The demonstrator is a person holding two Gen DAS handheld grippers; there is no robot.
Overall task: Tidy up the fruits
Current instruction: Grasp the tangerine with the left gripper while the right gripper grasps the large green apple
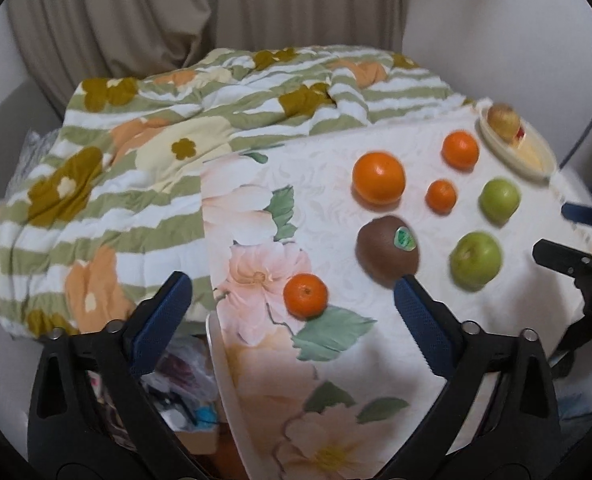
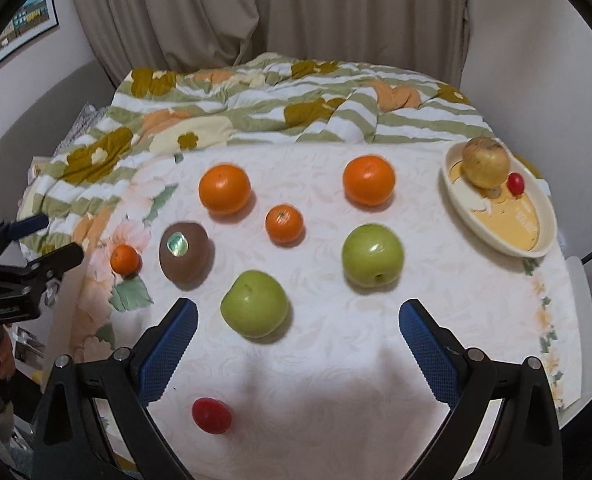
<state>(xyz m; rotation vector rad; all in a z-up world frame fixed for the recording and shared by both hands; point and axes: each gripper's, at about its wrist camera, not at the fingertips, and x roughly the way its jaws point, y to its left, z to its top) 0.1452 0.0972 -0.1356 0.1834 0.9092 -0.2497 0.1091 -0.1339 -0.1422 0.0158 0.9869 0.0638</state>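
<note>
Fruit lies spread on the white floral tablecloth. Two large oranges, a small mandarin, another mandarin at the left edge, a brown kiwi with a green sticker, two green apples and a red tomato lie loose. A cream plate at the far right holds a yellowish apple and a small red tomato. My left gripper hangs open above the left mandarin. My right gripper is open near the closer green apple.
A striped floral quilt is heaped behind and left of the table. Beige curtains hang at the back. Clutter and a box lie below the table's left edge. A framed picture hangs on the left wall.
</note>
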